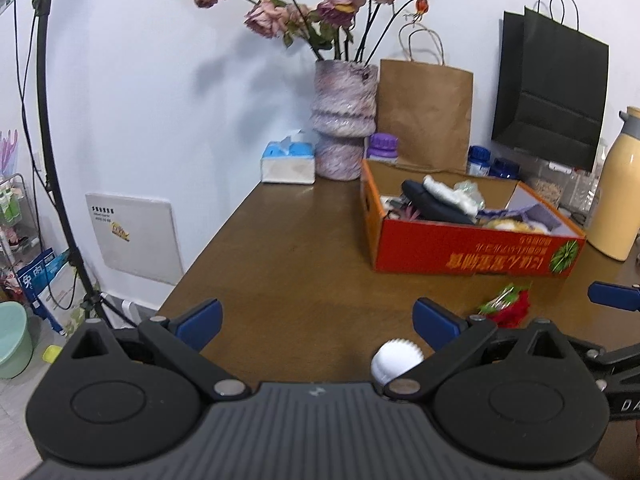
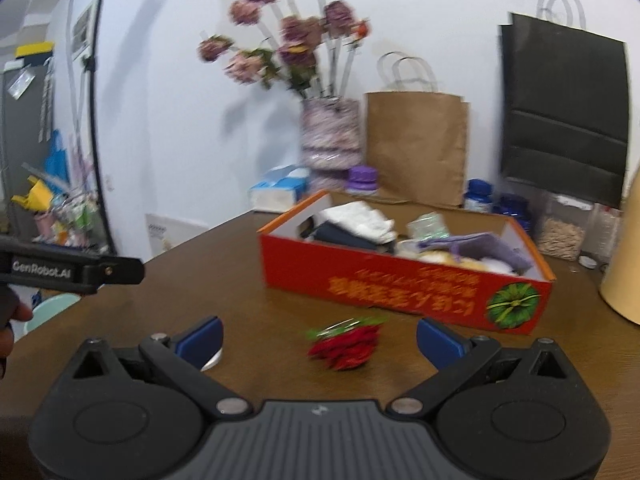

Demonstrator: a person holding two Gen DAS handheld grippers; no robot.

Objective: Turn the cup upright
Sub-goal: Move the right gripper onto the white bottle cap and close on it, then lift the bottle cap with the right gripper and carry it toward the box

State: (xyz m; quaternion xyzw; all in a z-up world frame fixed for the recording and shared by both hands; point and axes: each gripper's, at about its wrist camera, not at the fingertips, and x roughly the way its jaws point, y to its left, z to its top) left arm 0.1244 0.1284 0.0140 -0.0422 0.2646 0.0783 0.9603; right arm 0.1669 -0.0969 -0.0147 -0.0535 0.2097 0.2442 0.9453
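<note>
Lying by the gaping, empty left gripper (image 1: 318, 322), a white ridged paper cup (image 1: 396, 361) looks light and crushable; pinch its wall gently.

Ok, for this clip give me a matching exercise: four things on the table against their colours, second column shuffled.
Things:
1. tissue box
2. open carton
3. tall paper bag
4. flask

Colours:
a. black
b. cream yellow
c. blue and white
d. red-orange

Pairs: 1-c, 2-d, 3-a, 4-b
</note>
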